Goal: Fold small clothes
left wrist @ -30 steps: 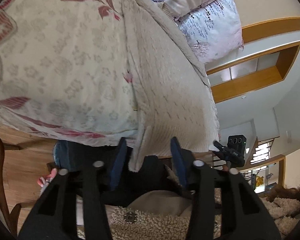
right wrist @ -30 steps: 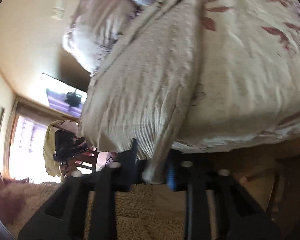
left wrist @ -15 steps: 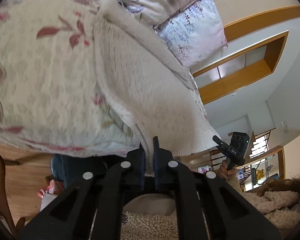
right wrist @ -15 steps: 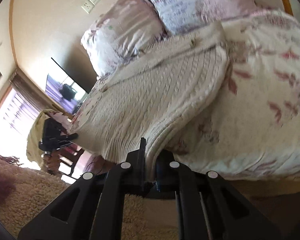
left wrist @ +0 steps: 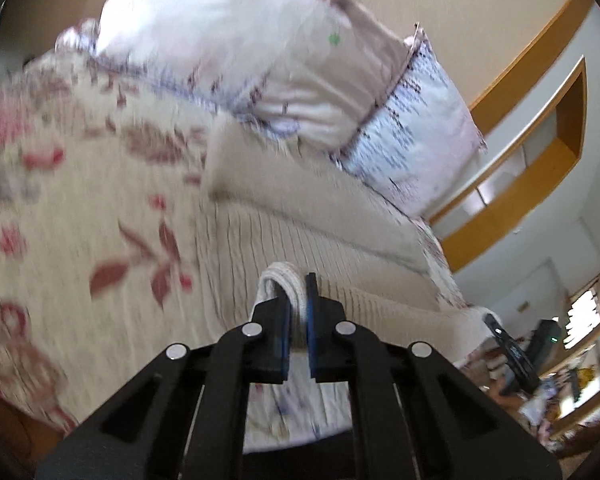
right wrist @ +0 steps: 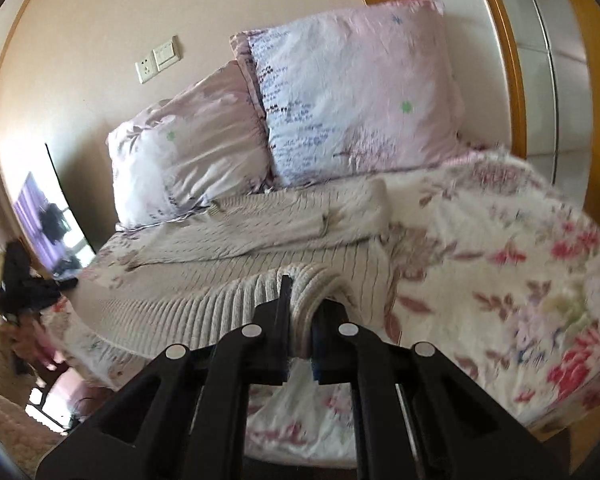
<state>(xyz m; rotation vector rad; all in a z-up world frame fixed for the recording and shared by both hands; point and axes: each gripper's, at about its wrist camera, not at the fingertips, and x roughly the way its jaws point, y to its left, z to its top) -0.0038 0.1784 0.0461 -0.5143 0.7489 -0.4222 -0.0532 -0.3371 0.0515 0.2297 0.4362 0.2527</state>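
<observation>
A cream knitted sweater lies on the floral bedspread, its sleeves folded across its far part. My left gripper is shut on the sweater's ribbed hem at its left corner and holds it lifted. My right gripper is shut on the hem of the sweater at the right corner, also raised above the bedspread. The hem curls over toward the sweater's body. The right gripper shows at the far right of the left wrist view; the left gripper shows at the far left of the right wrist view.
Two pink patterned pillows lean on the wall at the head of the bed. A wooden frame stands at the bed's right side. Wall sockets sit above the pillows. A wooden window frame shows in the left wrist view.
Both grippers closed on the sweater's hem corners, then rose and moved forward over the bed, carrying the hem up toward the pillows.
</observation>
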